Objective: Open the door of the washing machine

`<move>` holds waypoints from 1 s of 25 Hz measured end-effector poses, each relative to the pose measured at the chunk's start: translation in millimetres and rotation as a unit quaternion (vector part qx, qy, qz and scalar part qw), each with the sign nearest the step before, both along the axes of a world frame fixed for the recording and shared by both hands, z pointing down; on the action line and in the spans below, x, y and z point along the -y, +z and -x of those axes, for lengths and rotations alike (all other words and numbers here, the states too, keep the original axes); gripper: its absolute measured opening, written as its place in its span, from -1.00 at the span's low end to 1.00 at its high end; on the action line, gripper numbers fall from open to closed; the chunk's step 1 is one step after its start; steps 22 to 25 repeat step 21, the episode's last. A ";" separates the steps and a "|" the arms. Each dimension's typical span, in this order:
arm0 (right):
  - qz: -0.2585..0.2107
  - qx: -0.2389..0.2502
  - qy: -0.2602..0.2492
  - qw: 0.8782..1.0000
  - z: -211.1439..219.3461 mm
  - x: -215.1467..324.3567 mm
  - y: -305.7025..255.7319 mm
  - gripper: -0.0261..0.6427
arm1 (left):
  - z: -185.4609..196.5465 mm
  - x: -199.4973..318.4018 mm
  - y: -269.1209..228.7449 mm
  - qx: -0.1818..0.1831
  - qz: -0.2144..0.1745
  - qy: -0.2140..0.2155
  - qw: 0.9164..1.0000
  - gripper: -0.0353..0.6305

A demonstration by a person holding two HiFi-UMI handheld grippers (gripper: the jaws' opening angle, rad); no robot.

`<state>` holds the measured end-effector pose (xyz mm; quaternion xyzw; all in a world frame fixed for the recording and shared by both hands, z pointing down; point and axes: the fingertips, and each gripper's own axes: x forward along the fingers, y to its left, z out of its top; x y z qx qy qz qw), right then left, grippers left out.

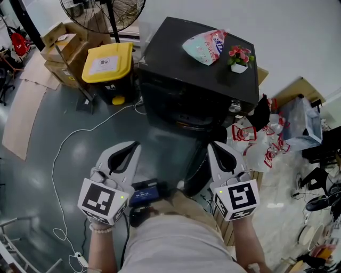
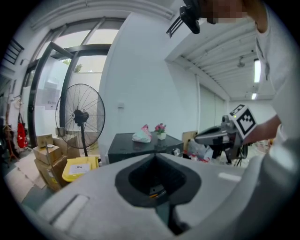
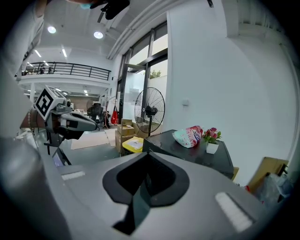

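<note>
The washer [image 1: 197, 80] stands on the floor [image 1: 32, 192] before the wall. On its top lies a pouch [image 1: 205, 45], with a flower pot [image 1: 239, 57] just right of it. Just left of the washer is a bin [image 1: 109, 66]. A fan [image 1: 104, 13] stands behind the bin and boxes [image 1: 61, 50] are to its left. A cable [image 1: 54, 176] runs over the floor from the washer's left side toward the near left. Bags [image 1: 261, 144] are heaped right of the washer. Before the washer, the left gripper [image 1: 133, 145] and right gripper [image 1: 213, 145] are side by side and apart, both pointing toward it.
</note>
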<state>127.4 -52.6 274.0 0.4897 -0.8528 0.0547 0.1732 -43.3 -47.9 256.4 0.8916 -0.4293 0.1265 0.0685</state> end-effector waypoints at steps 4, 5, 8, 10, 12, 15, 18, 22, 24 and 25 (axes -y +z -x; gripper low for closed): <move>0.000 -0.002 0.002 1.000 0.6 -2.1 -0.4 -0.91 | 0.5 -1.7 0.4 -0.004 0.000 0.001 1.000 -0.91; -0.002 -0.004 0.001 1.000 1.0 -2.8 -0.6 -0.91 | 0.5 -2.2 0.4 -0.004 0.000 0.001 1.000 -0.91; -0.007 -0.013 -0.005 1.000 2.8 -4.0 -1.1 -0.91 | 0.5 -1.9 -1.2 -0.010 0.002 0.001 1.000 -0.91; -0.007 -0.017 -0.007 1.000 3.4 -4.1 -0.7 -0.91 | 0.8 -1.2 -2.2 -0.012 0.002 0.000 1.000 -0.91; -0.006 -0.017 -0.007 1.000 3.6 -3.9 -1.1 -0.91 | 1.2 -0.9 -3.1 -0.012 0.002 0.000 1.000 -0.91; -0.006 -0.016 -0.006 1.000 3.8 -3.9 -1.8 -0.91 | 1.8 -0.8 -4.1 -0.014 0.002 -0.001 1.000 -0.91; -0.006 -0.016 -0.005 1.000 3.0 -4.7 -1.4 -0.91 | 1.6 -1.9 -3.6 -0.013 0.001 -0.001 1.000 -0.91; -0.003 -0.016 -0.003 1.000 1.4 -5.1 -1.4 -0.91 | 0.8 -2.7 -3.5 -0.012 0.000 -0.001 1.000 -0.91; -0.003 -0.016 -0.003 1.000 1.4 -5.1 -1.4 -0.91 | 0.8 -2.7 -3.5 -0.012 0.000 -0.001 1.000 -0.91; -0.003 -0.016 -0.003 1.000 1.4 -5.1 -1.4 -0.91 | 0.8 -2.7 -3.5 -0.012 0.000 -0.001 1.000 -0.91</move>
